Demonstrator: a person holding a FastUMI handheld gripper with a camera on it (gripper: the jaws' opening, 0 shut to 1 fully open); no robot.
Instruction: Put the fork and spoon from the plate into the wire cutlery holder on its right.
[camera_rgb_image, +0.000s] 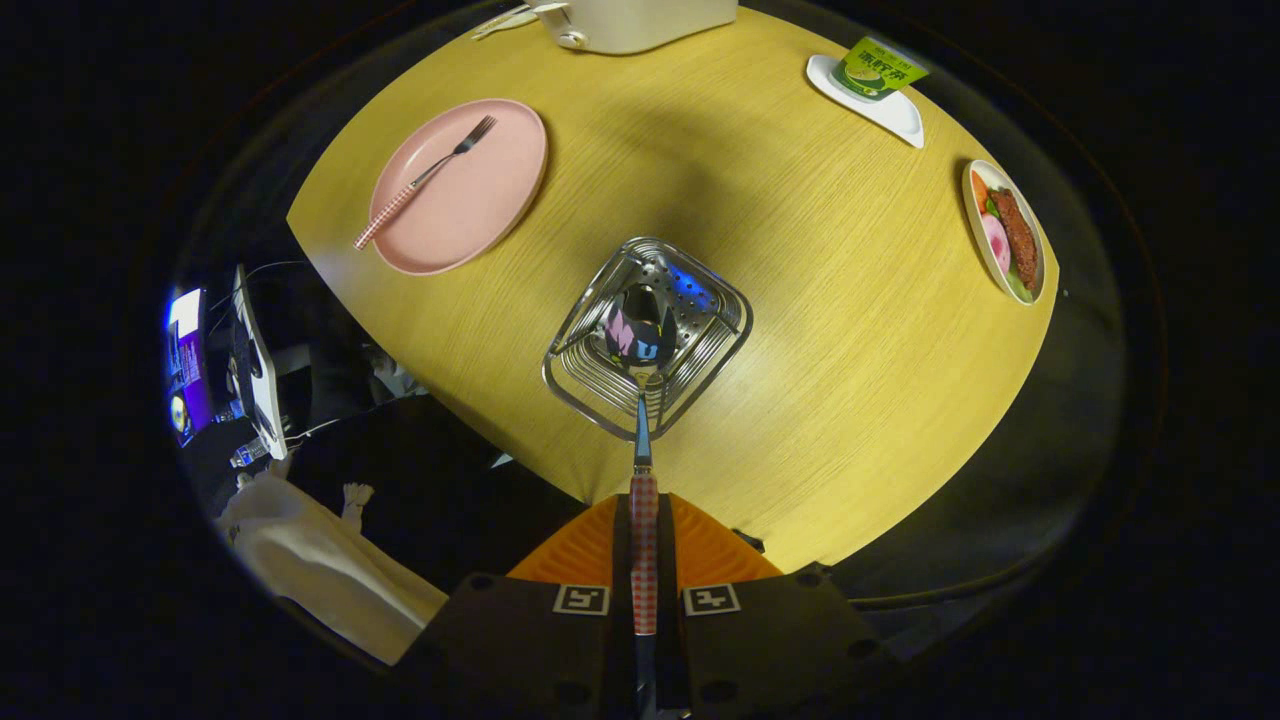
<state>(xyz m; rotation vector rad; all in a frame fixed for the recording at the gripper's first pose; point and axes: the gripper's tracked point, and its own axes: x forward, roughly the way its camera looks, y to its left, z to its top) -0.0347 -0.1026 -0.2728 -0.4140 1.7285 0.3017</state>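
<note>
My gripper (644, 530) is shut on the checked handle of the spoon (642, 470), which points straight ahead and down. Its bowl hangs over the mouth of the wire cutlery holder (600, 385), which stands on the yellow table just beyond my fingers. Left of the holder and farther off lies the pink plate (490, 200). On it rests the fork (425, 180) with the same checked handle, tines toward the far side, handle end reaching the plate's near left rim.
A white appliance (635, 20) stands at the table's far edge. A white dish with a green packet (875, 85) and a plate of food (1005, 240) sit to the right. The table's near edge (450, 400) runs just left of the holder; cables and a cloth lie below it.
</note>
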